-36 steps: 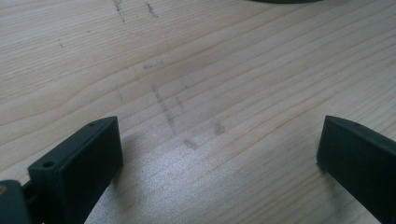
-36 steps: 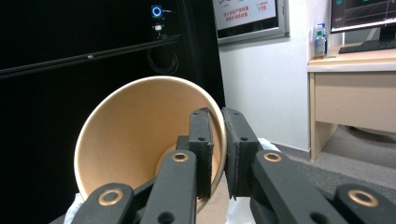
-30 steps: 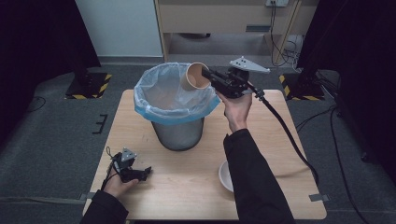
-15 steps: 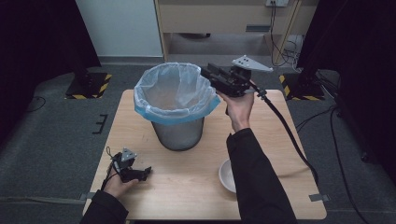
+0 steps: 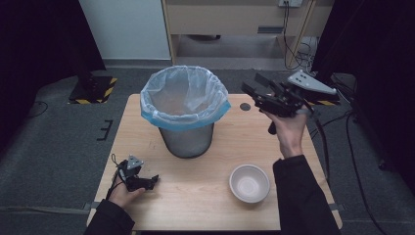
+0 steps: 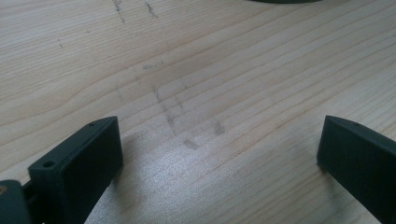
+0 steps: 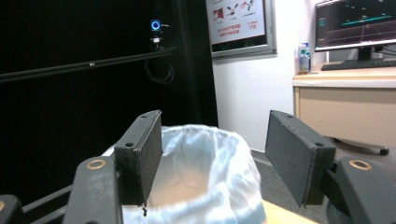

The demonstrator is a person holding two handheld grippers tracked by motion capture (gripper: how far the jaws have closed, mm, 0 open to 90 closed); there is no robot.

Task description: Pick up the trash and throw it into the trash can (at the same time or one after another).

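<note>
My right claw [image 5: 250,87] hangs released and empty, its jaws having just been opening, at 3 o'clock of the bin [image 5: 186,110]. Left claw [image 5: 147,182] rests released at 7 o'clock. Next item, the bowl [image 5: 249,183], sits at 5 o'clock: light, rigid, probably slick; pinch its rim.

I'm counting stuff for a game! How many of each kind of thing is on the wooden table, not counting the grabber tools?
Grey round bin lined with a clear, blue-edged plastic bag: 1
White round bowl: 1
Total: 2
</note>
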